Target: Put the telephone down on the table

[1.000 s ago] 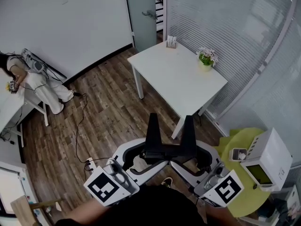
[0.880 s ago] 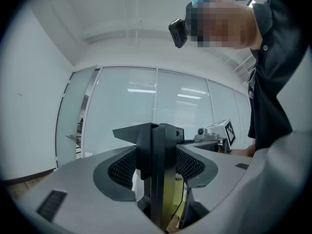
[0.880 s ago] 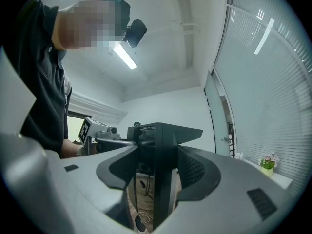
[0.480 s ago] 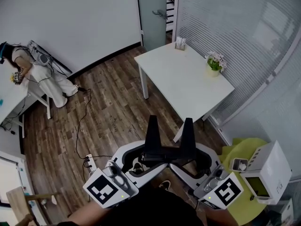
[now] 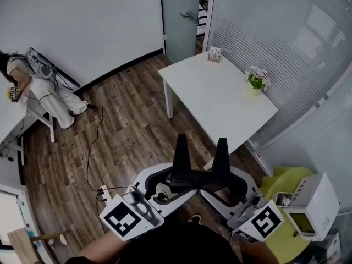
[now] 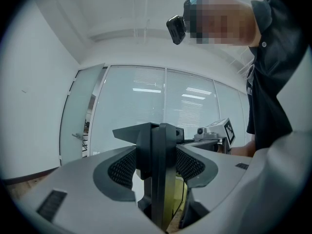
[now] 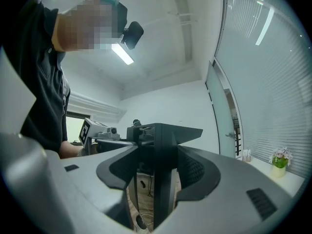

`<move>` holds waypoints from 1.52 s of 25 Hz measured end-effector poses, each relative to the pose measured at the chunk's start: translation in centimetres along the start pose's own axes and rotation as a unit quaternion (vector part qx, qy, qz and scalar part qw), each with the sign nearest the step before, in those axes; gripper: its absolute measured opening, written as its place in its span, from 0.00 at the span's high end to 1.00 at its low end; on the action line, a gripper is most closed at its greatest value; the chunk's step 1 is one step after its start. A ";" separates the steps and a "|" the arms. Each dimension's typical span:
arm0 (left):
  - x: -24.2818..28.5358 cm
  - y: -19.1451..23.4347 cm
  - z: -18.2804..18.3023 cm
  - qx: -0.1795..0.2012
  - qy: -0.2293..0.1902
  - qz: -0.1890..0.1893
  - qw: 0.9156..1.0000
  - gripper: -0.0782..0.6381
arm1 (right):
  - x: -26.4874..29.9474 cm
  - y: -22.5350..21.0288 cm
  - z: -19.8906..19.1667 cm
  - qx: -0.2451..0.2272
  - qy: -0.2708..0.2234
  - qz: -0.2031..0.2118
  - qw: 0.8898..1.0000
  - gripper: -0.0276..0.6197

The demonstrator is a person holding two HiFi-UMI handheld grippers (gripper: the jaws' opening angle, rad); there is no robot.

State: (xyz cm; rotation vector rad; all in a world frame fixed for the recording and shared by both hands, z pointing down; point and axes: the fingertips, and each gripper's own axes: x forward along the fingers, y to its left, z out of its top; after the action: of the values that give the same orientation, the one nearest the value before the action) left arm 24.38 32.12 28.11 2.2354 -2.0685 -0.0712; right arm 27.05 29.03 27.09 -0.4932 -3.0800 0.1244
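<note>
1. Black telephone (image 5: 198, 168) is held in the air over wood floor (image 5: 126, 131), short of the near corner of white worktop (image 5: 217, 103).
2. L claw (image 6: 156, 168) is clamped on telephone's left end, R claw (image 7: 163, 172) on its right end.
3. Flower pot (image 5: 254, 82) is seen by worktop's right edge.

Open tabletop (image 5: 217, 99) (flowerpot (image 5: 254, 82) at edge)
</note>
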 end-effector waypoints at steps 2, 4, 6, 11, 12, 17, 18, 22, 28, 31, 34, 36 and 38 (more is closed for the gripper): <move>-0.3 1.8 0.2 -0.003 -0.002 -0.002 1.000 0.53 | 1.9 -0.3 0.2 0.003 -0.002 -0.001 1.000 0.57; -0.6 3.5 0.2 -0.006 -0.001 -0.004 1.000 0.53 | 3.6 -0.7 0.2 0.004 0.000 -0.004 1.000 0.57; -1.0 5.2 0.3 -0.007 0.000 -0.006 1.000 0.53 | 5.2 -1.1 0.1 0.002 0.002 -0.007 1.000 0.57; -2.3 9.5 0.7 -0.003 -0.003 -0.011 1.000 0.53 | 9.7 -1.5 0.3 0.002 0.003 -0.012 1.000 0.57; -2.6 10.2 0.8 -0.002 -0.005 -0.012 1.000 0.53 | 10.5 -1.5 0.3 0.002 0.003 -0.014 1.000 0.57; -3.8 13.6 1.2 -0.006 -0.004 -0.014 1.000 0.53 | 14.2 -1.6 0.6 0.005 -0.002 -0.016 1.000 0.57; -4.0 14.2 1.3 -0.006 -0.005 -0.014 1.000 0.53 | 14.9 -1.6 1.0 0.007 -0.009 -0.012 1.000 0.57; -4.4 16.2 1.6 -0.002 -0.008 -0.014 1.000 0.53 | 17.1 -1.7 1.5 0.012 -0.018 -0.008 1.000 0.57; -4.3 18.4 1.4 -0.013 -0.007 -0.006 1.000 0.53 | 18.7 -3.1 0.2 0.009 0.000 -0.011 1.000 0.57; -3.7 19.3 1.3 -0.012 -0.007 -0.001 1.000 0.53 | 19.6 -3.9 0.5 0.014 -0.008 -0.001 1.000 0.57; -3.0 20.7 1.4 -0.014 -0.006 0.006 1.000 0.53 | 20.8 -4.8 1.5 0.023 -0.026 0.015 0.999 0.57; -2.2 21.9 1.5 -0.016 -0.007 0.011 1.000 0.53 | 21.7 -5.9 1.6 0.019 -0.027 0.019 0.999 0.57; -1.2 23.1 1.7 -0.015 -0.008 0.015 1.000 0.53 | 22.6 -7.2 1.9 0.019 -0.031 0.025 0.999 0.57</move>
State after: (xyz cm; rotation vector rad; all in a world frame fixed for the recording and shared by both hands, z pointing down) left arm 1.20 31.54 28.76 2.1940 -2.0931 -0.1166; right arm 3.30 29.12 25.95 -0.5754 -3.1197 0.2029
